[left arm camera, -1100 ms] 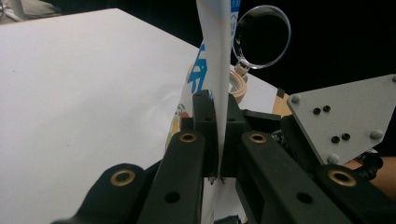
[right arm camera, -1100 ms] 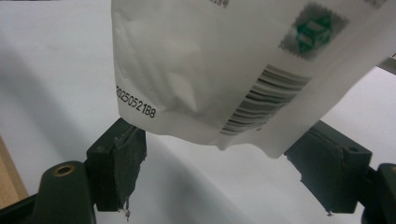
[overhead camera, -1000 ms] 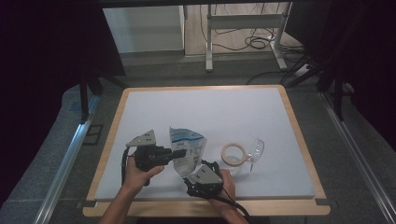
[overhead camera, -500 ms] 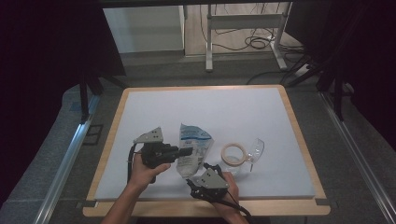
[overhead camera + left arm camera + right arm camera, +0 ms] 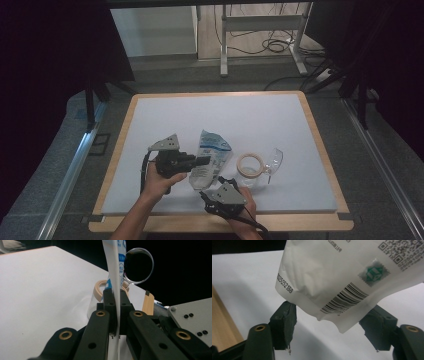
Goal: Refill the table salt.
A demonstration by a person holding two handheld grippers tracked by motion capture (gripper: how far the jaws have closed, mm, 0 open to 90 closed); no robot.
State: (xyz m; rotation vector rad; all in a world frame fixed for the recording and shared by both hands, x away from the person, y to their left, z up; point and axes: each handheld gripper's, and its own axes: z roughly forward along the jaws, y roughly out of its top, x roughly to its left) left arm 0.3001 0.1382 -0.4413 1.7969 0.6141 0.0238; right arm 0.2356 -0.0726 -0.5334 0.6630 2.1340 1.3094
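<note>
Looking along your left tongs, you see them clenched on the white pouch's edge; your right tongs have been closing, released still, under its barcoded corner. From above, the pouch has tilted since earlier, lower centre of the counter, beside a tape ring.
</note>
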